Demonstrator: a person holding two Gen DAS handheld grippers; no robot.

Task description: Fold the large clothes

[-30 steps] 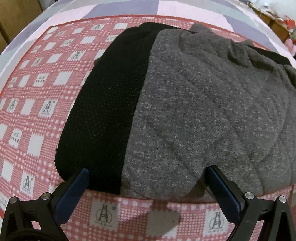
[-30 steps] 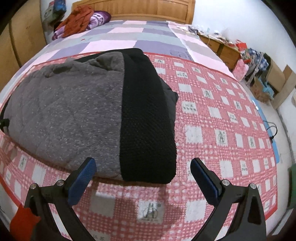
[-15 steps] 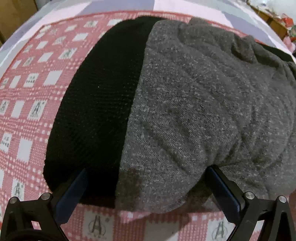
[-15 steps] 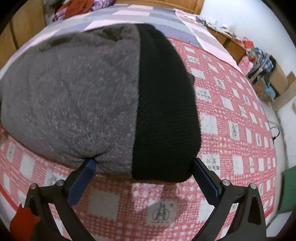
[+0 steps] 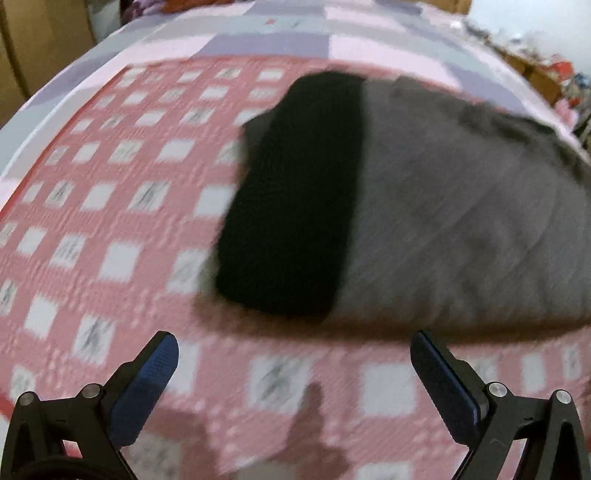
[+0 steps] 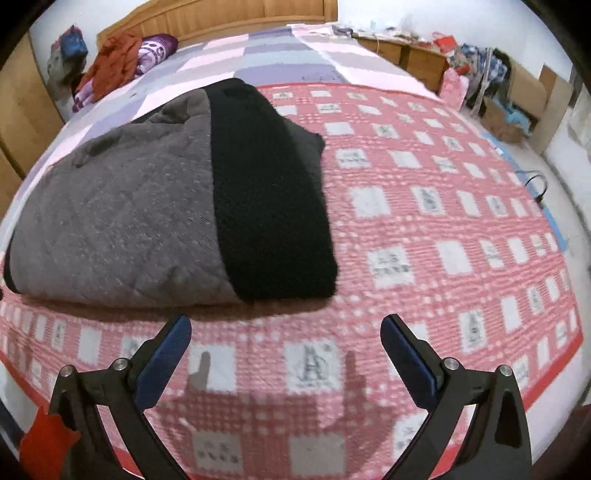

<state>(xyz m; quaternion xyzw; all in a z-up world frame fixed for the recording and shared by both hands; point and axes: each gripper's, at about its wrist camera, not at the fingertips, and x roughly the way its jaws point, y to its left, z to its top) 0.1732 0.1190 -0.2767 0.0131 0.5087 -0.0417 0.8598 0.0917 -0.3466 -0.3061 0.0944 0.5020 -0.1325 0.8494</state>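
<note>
A folded grey quilted garment (image 5: 461,229) with a black knit band (image 5: 295,206) lies on the red-and-white checked bedspread (image 5: 110,229). My left gripper (image 5: 293,350) is open and empty, above the bedspread just in front of the garment's near edge. The left wrist view is blurred. In the right wrist view the same grey garment (image 6: 118,221) with its black band (image 6: 273,206) lies ahead. My right gripper (image 6: 286,332) is open and empty, short of the garment's near edge.
A pile of orange and purple clothes (image 6: 122,62) lies at the head of the bed by the wooden headboard (image 6: 221,14). Wooden cabinets (image 6: 406,55) and cardboard boxes (image 6: 532,99) with clutter stand to the right. A black cable (image 6: 535,184) lies on the floor.
Both grippers have pulled back from the garment's near edge, where their fingers straddled it half a second ago. The garment now lies farther ahead on the bedspread. The left view has swung left.
</note>
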